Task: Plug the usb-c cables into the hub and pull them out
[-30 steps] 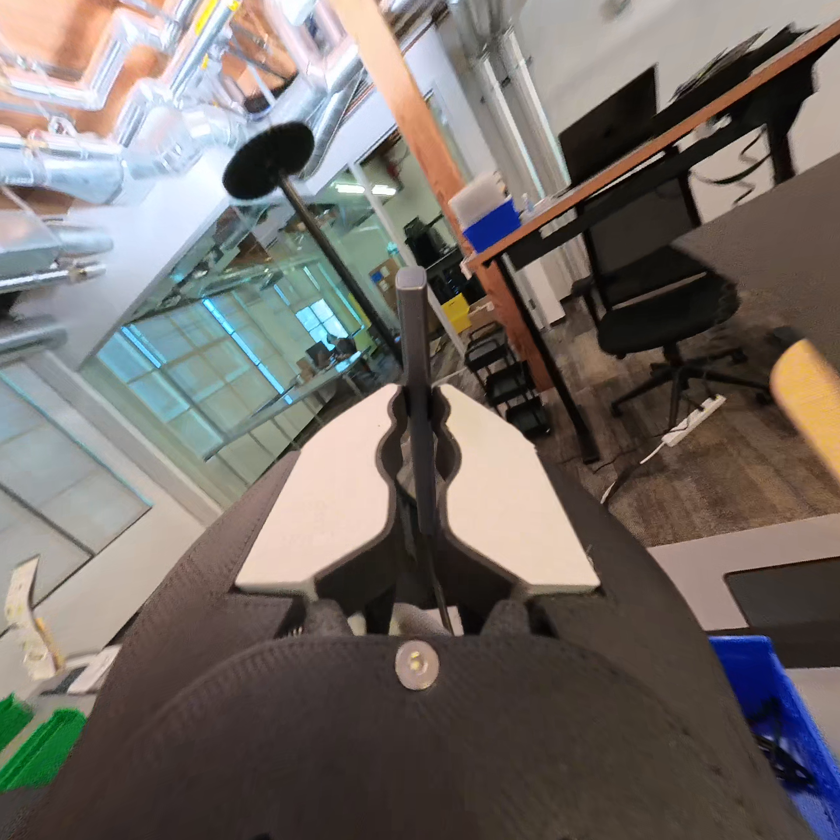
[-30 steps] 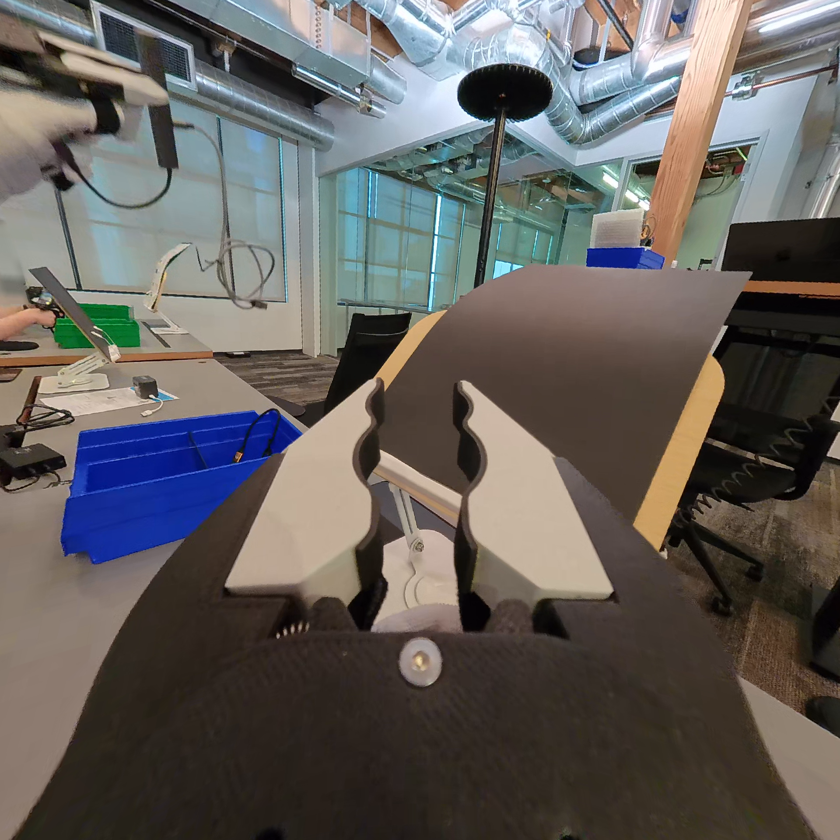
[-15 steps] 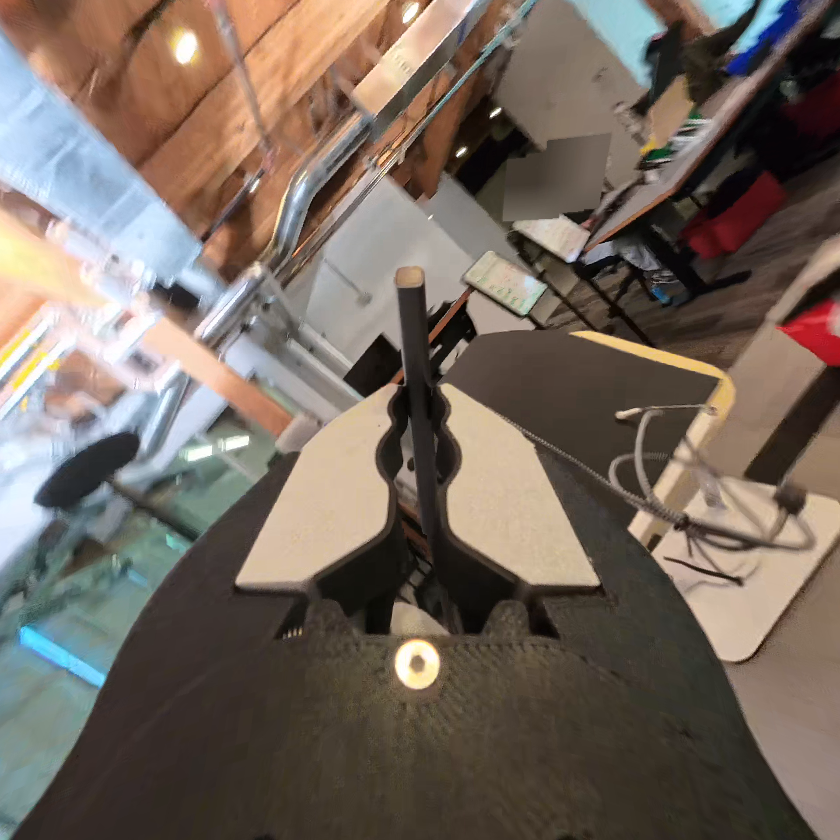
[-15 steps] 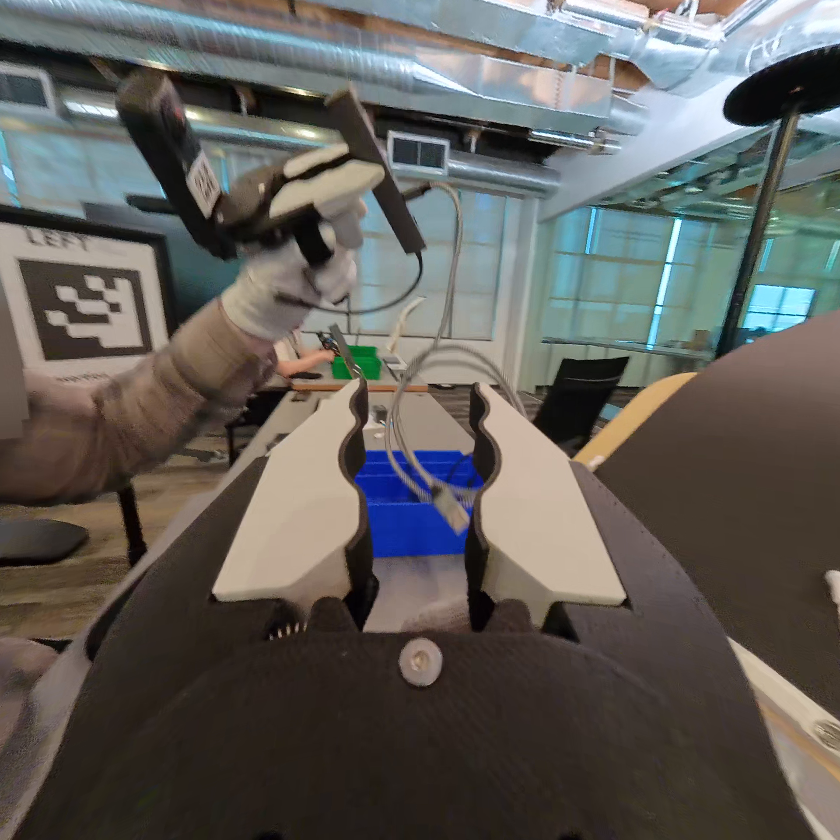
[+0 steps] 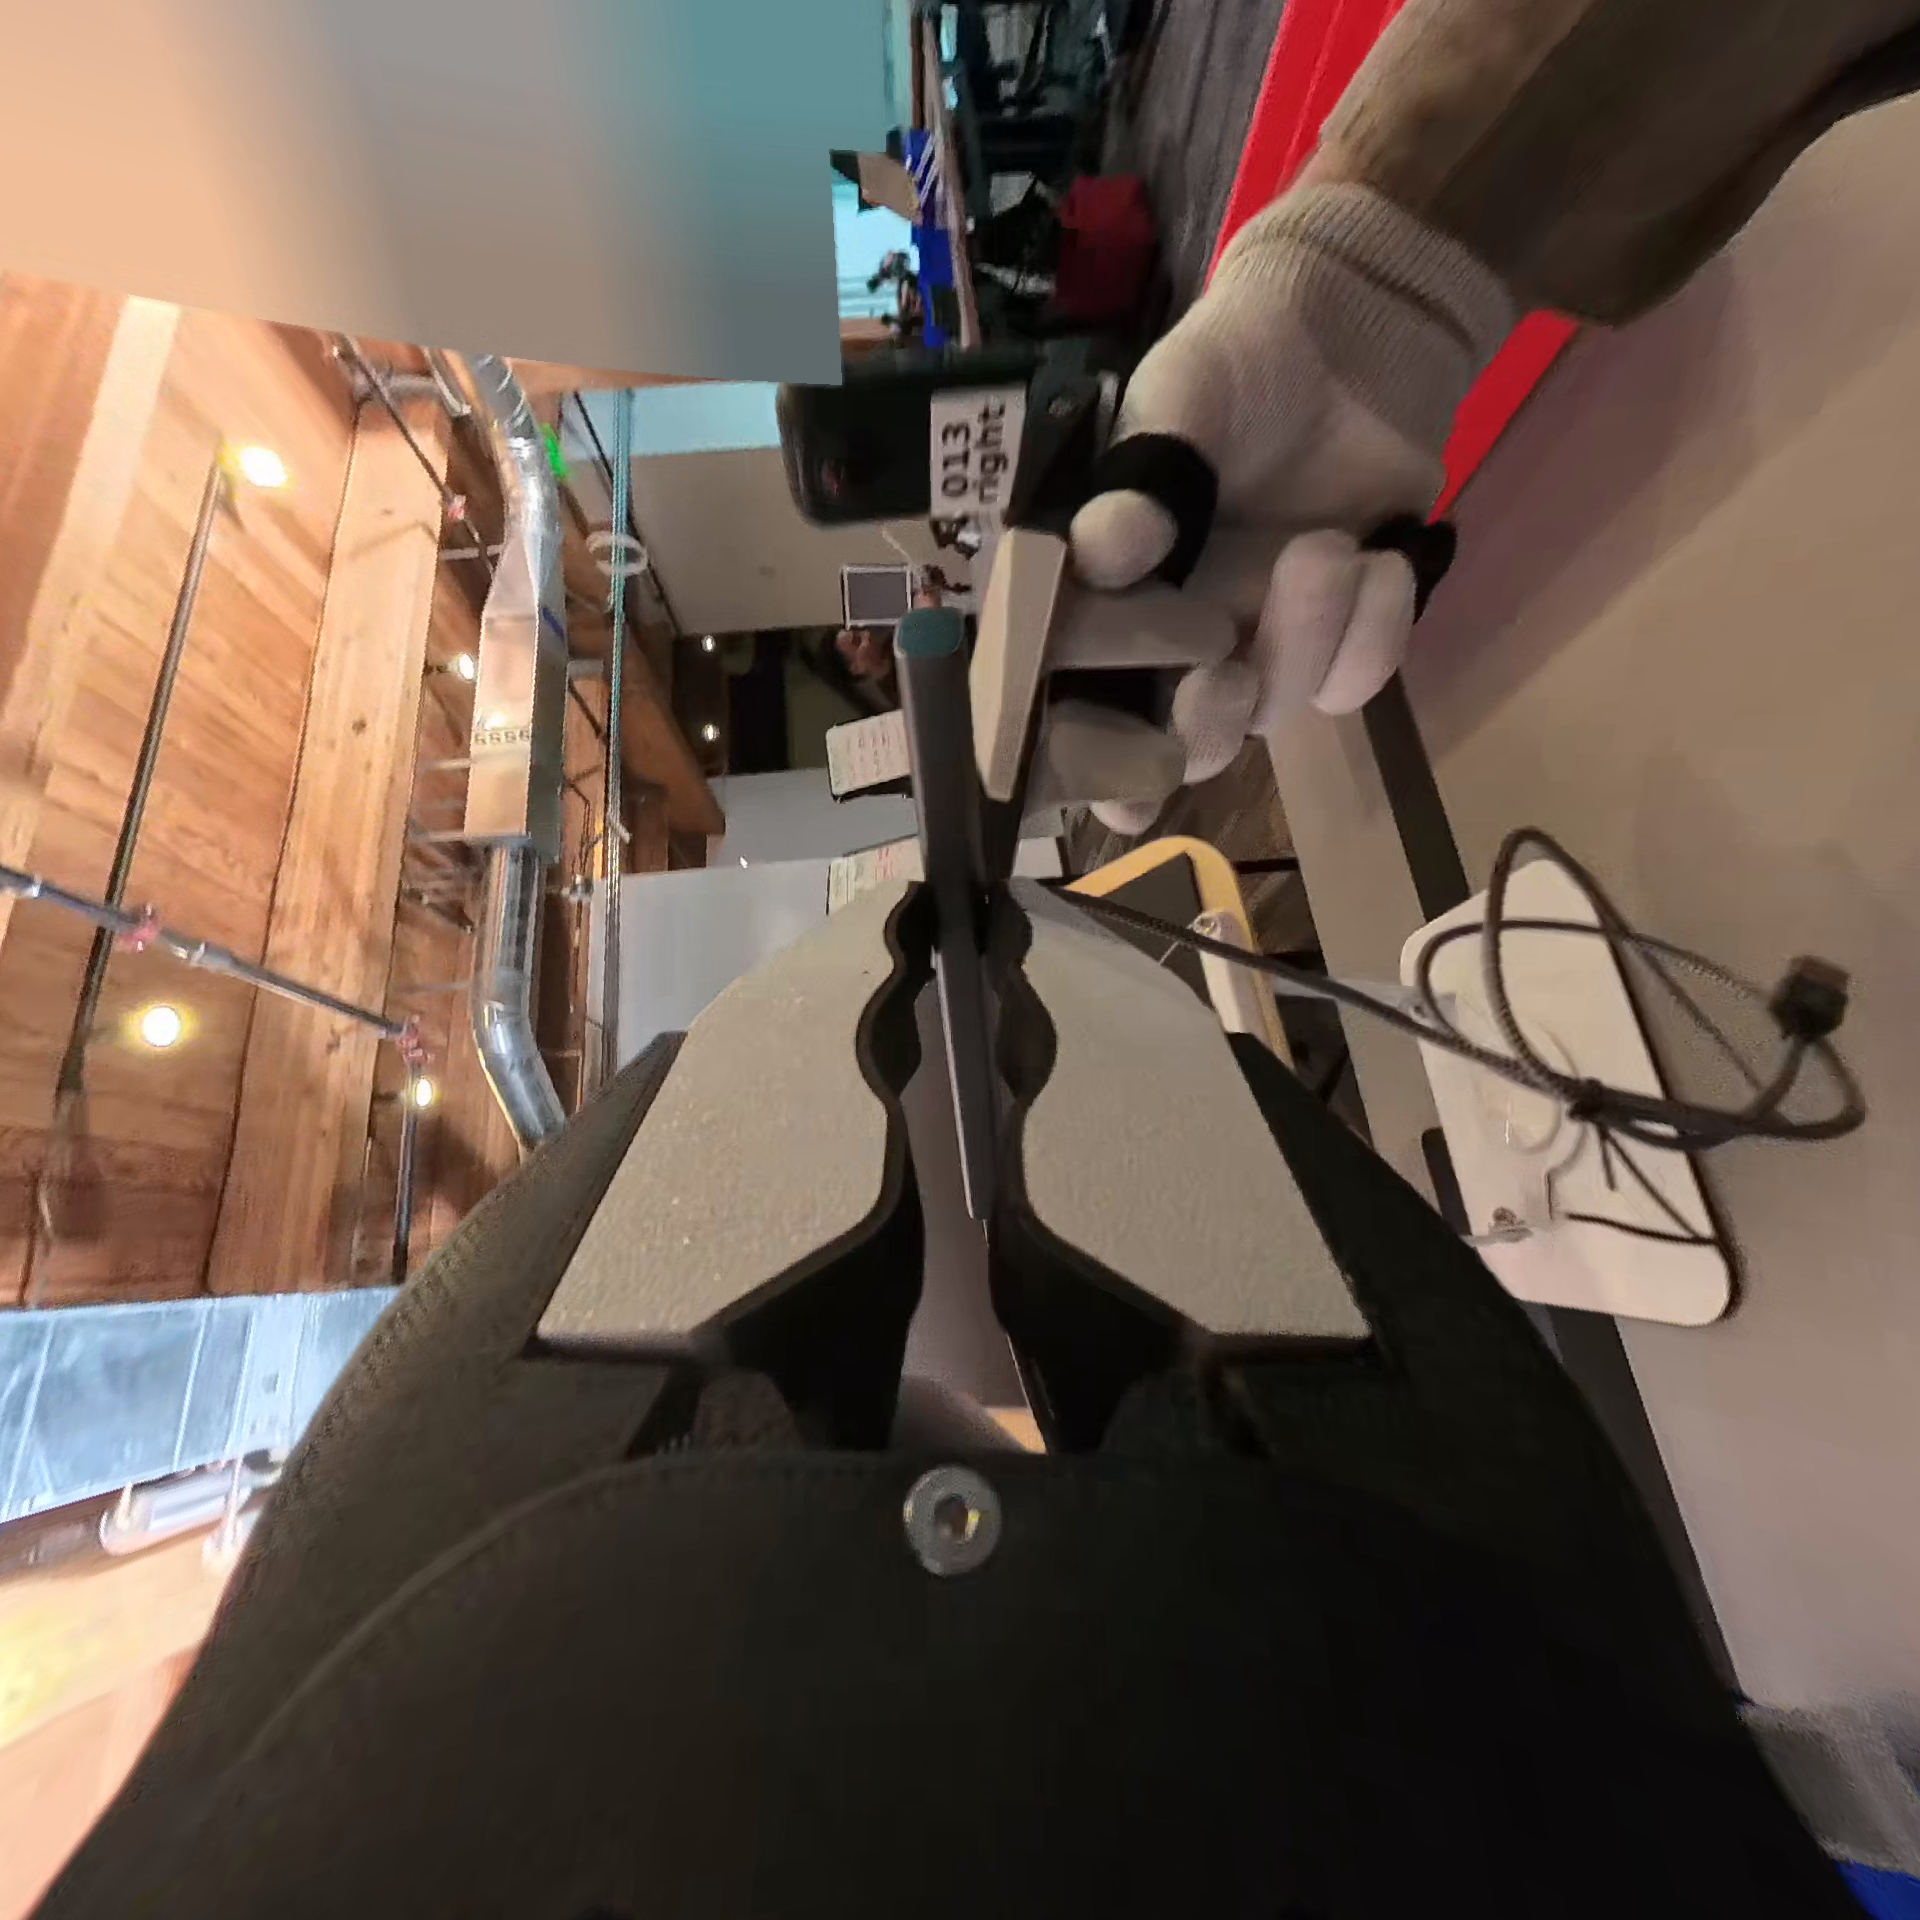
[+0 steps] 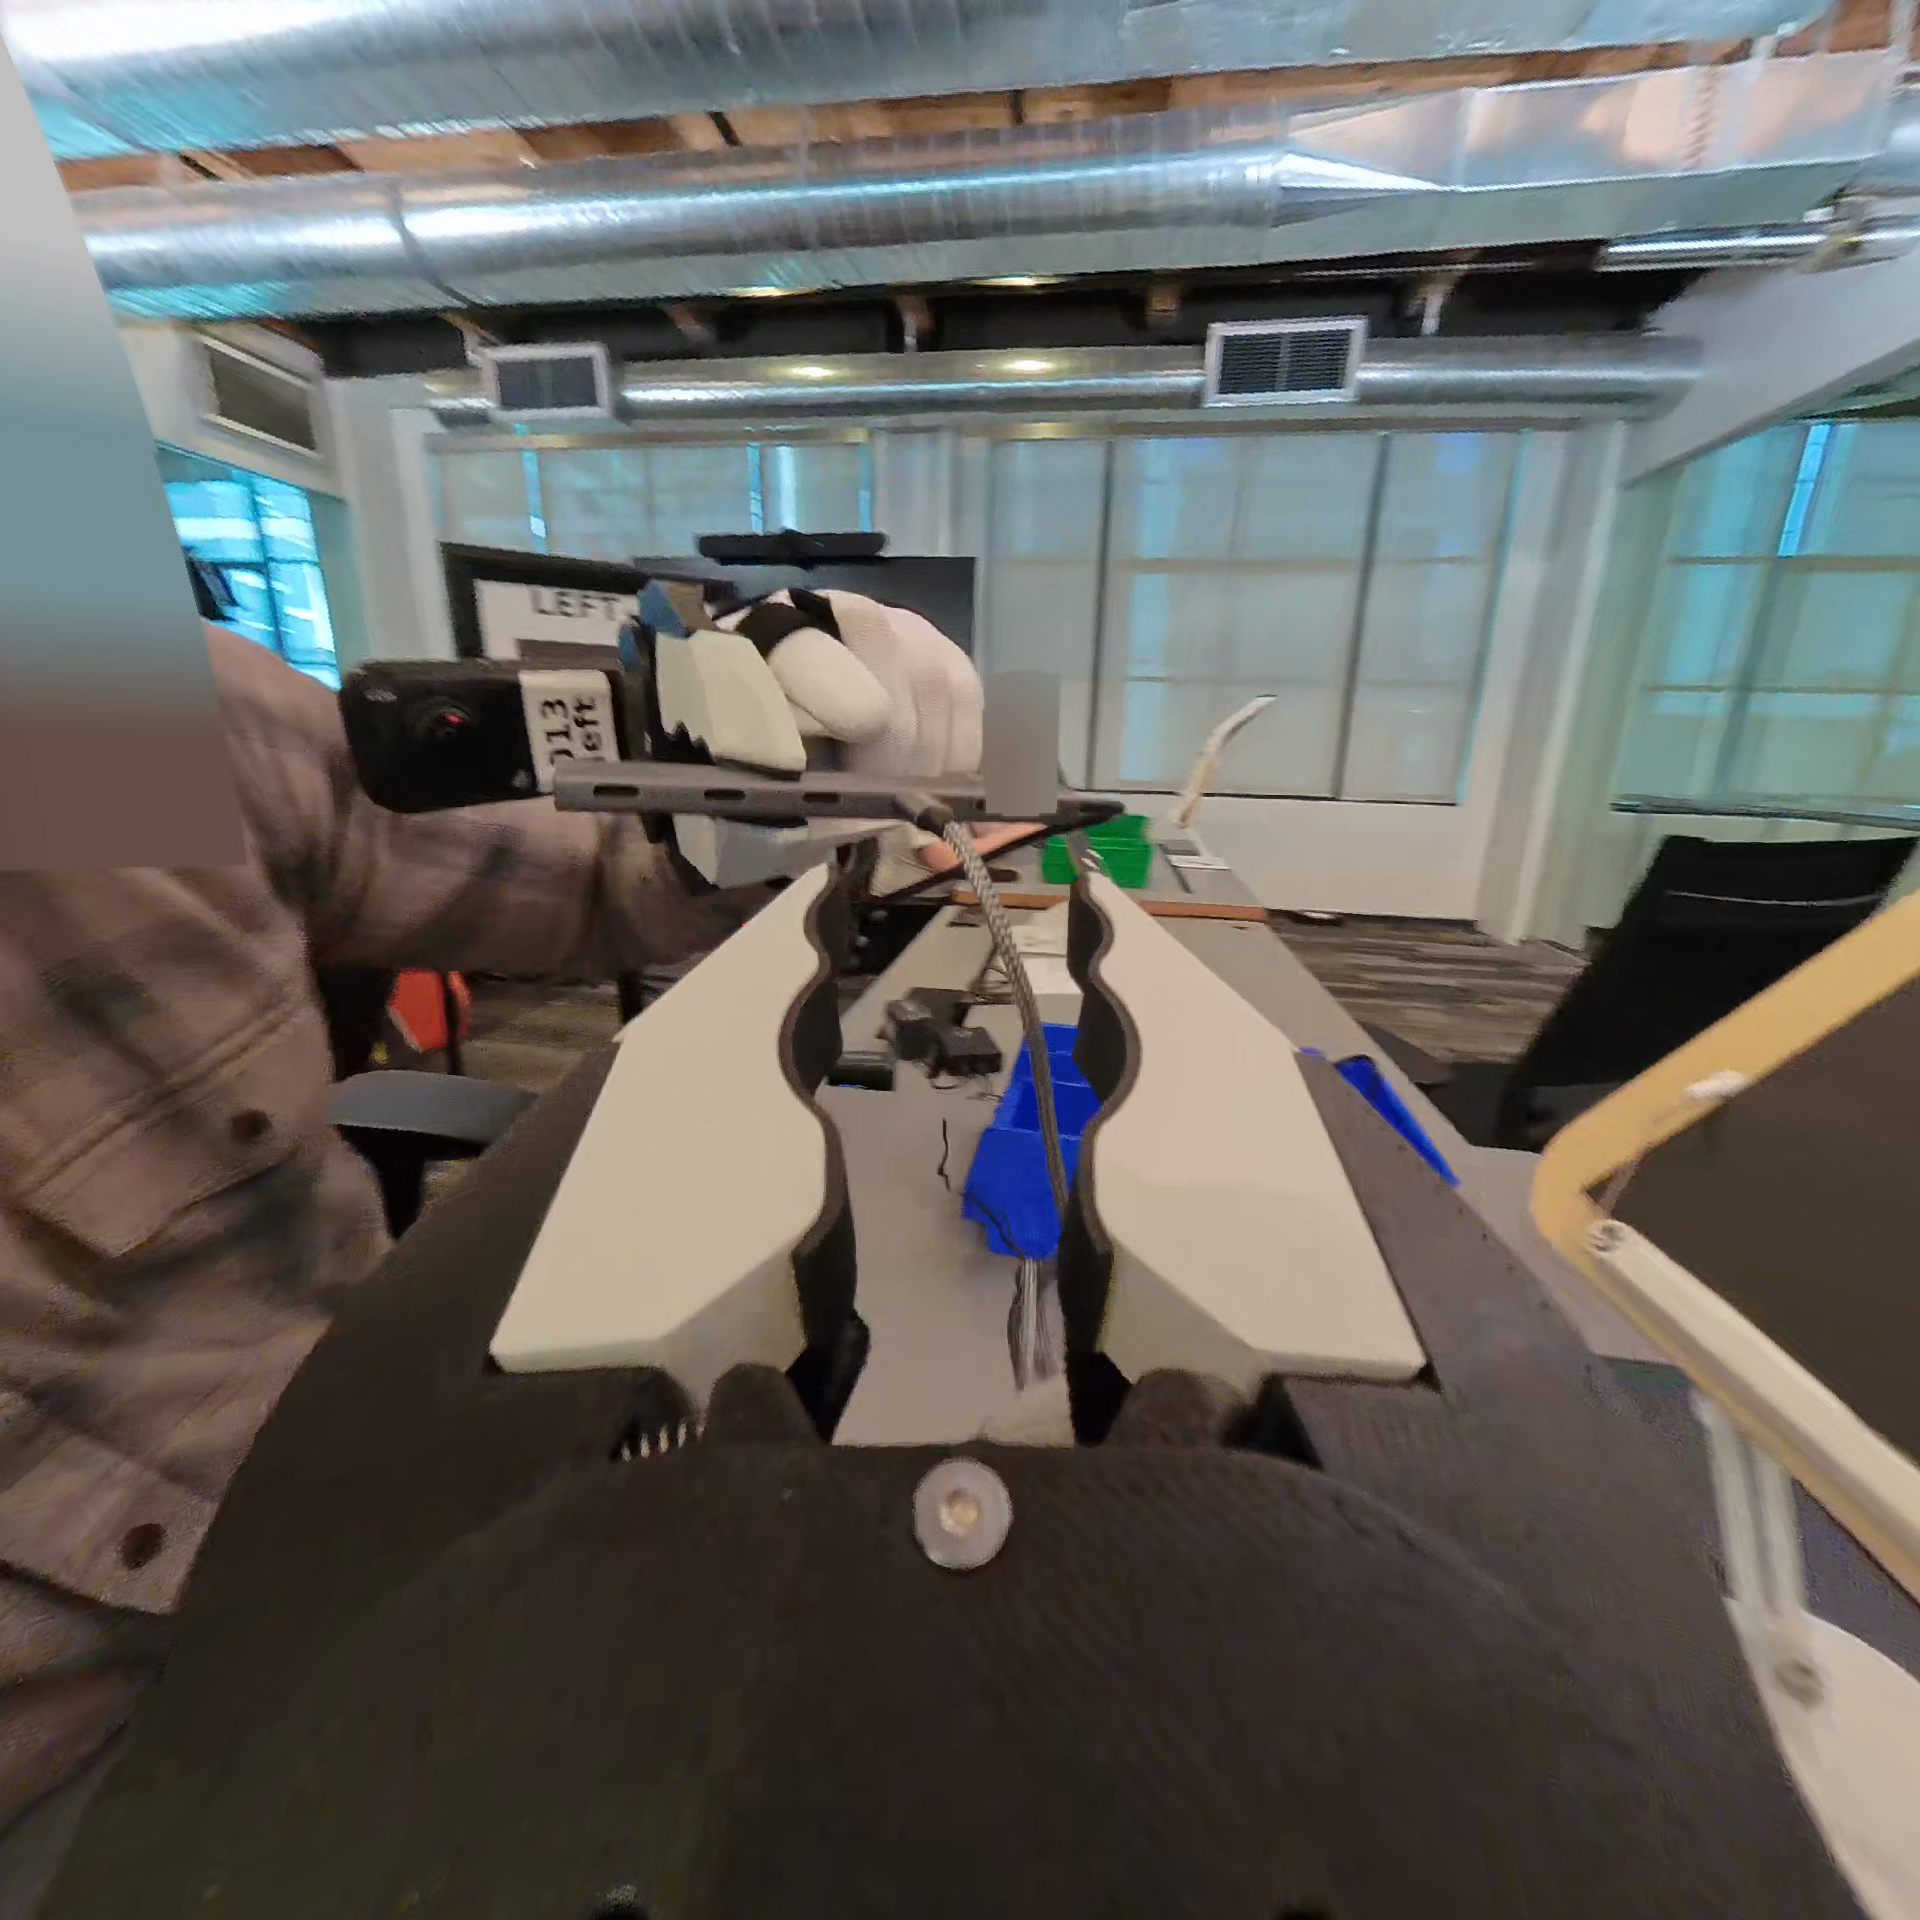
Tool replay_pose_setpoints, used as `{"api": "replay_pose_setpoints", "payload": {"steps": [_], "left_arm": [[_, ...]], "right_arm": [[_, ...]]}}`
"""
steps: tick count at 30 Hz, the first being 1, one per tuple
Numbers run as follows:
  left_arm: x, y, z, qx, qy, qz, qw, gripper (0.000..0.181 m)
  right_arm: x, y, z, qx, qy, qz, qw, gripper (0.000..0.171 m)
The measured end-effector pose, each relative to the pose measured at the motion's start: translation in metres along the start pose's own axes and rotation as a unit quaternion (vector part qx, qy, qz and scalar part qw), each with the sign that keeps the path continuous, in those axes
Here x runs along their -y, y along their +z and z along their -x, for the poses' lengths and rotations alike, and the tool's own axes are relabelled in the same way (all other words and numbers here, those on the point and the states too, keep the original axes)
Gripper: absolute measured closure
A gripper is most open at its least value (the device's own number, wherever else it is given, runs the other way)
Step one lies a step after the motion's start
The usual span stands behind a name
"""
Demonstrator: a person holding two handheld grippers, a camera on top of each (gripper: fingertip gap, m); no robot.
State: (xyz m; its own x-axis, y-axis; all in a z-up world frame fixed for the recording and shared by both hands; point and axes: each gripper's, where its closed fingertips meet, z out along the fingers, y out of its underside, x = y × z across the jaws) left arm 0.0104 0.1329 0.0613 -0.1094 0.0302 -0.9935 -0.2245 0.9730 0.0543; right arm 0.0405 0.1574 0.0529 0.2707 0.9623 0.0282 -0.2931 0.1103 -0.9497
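Observation:
My left gripper (image 5: 961, 904) is shut on the hub (image 5: 940, 779), a thin dark grey bar that sticks out past its fingertips. In the right wrist view the hub (image 6: 727, 795) lies level in the air, held by the left gripper (image 6: 717, 769) in a gloved hand. A grey braided cable (image 6: 1023, 997) is plugged into the hub's side and hangs down between my right gripper's fingers without being pinched. My right gripper (image 6: 951, 914) is open, just below the hub. In the left wrist view the right gripper (image 5: 1023, 717) sits beside the hub's tip. The cable (image 5: 1558, 1091) loops to a loose plug (image 5: 1813, 987).
A blue bin (image 6: 1023, 1143) and small dark boxes (image 6: 940, 1039) lie on the grey table (image 6: 904, 1226) below. A black board with a yellow edge (image 6: 1714, 1143) stands at the right on a white base (image 5: 1621, 1195). A person's sleeve (image 6: 156, 1091) fills the left. Spacing between my two grippers at the tips: around 5 cm.
The left gripper has swung the hub round until it lies level in front of the right gripper. The right gripper has turned left, come close under the hub and opened wider around the hanging cable.

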Motion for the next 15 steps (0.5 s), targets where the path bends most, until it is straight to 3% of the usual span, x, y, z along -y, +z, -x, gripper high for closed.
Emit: {"api": "replay_pose_setpoints", "payload": {"steps": [5,15], "left_arm": [[0.018,0.009,-0.01,0.0,0.009,-0.034,0.999,0.17],[0.028,0.018,-0.018,-0.005,0.015,-0.058,0.998,0.17]], "right_arm": [[-0.003,-0.003,0.02,0.096,0.037,-0.037,0.994,0.145],[-0.011,0.004,0.027,0.128,0.047,-0.034,0.99,0.164]]}}
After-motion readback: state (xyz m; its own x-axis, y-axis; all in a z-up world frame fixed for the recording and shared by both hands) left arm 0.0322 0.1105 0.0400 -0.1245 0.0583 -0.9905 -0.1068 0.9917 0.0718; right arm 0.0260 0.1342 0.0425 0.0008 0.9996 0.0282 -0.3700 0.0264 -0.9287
